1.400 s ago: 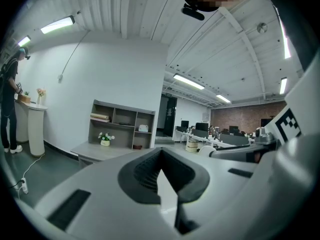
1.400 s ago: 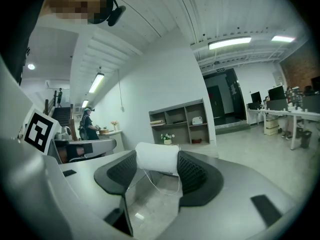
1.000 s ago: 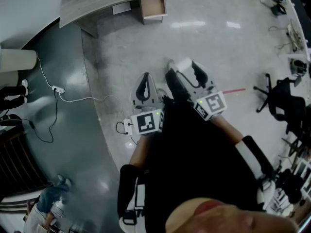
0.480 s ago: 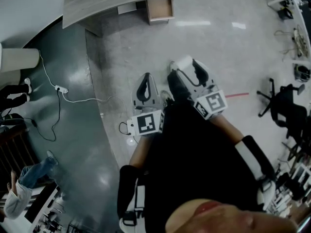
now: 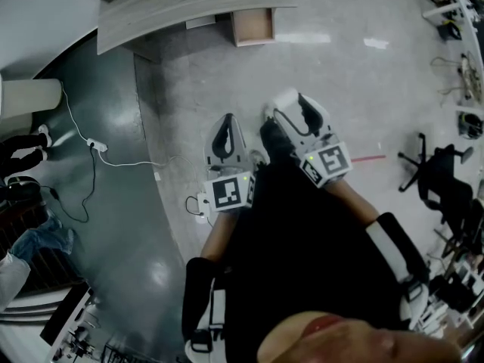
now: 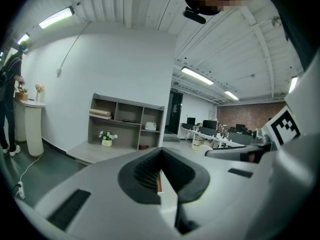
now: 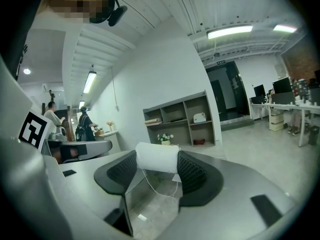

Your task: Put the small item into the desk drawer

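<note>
Between our two hands, seen from the head view, both grippers point away from us over a pale floor [image 5: 333, 66]. We hold the right gripper [image 5: 296, 108] a little ahead of the left gripper [image 5: 226, 123], the two side by side and near each other.

Our right gripper [image 7: 157, 170] is clamped on a small white roll [image 7: 157, 157]. The roll lies crosswise between the dark ribbed pads [image 7: 191, 173], touching both and standing a little proud at the tips. From above the roll [image 5: 284, 97] shows as a white patch at the front of that gripper.

Our left gripper [image 6: 161, 178] is closed, its pads [image 6: 146, 174] brought together with only a thin slit between them and nothing held.

Well ahead of both grippers stands a curved grey desk [image 5: 174, 2]. Its drawer [image 5: 253, 26] is pulled open toward us, a light wooden box jutting out under the edge; we cannot tell what is inside. The roll is well apart from the drawer.

Both gripper views look across the room at an open shelf [image 7: 182, 116] against a white wall, with a small flowerpot [image 7: 162, 140] beside its left end.

On the dark glossy floor to our left a white cable [image 5: 128, 156] runs from a power strip [image 5: 91, 141] toward our feet. An office chair [image 5: 439, 161] stands far to our right.
</note>
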{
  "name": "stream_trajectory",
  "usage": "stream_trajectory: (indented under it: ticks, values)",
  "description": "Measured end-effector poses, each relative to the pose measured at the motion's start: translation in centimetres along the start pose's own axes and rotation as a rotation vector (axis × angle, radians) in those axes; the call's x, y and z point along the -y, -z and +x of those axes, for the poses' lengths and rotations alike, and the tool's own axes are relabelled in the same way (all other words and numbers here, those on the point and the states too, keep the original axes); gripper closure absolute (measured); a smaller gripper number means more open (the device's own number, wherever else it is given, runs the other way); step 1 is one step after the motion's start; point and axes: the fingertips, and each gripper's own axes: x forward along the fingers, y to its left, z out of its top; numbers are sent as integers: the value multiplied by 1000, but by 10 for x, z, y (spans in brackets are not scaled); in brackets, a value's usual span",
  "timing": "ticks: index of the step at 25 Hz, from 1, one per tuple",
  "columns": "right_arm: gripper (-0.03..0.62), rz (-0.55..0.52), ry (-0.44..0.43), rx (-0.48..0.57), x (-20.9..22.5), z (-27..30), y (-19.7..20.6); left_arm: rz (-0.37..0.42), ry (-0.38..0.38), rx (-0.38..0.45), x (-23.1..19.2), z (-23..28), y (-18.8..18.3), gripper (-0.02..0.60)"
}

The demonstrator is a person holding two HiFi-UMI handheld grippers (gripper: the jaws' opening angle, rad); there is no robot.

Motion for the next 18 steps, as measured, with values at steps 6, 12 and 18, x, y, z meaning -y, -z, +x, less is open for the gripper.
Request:
stream_trajectory:
  ticks: [6, 12, 18]
  values:
    - [339, 10, -11, -15, 39, 31, -11, 1, -11, -19, 2, 50, -8, 589]
    - [339, 15, -33, -26, 80, 55, -16, 5, -35, -23, 11, 96, -12, 589]
    - [339, 18, -50, -25, 108, 73, -24, 2, -60, -12, 15, 123, -23, 589]
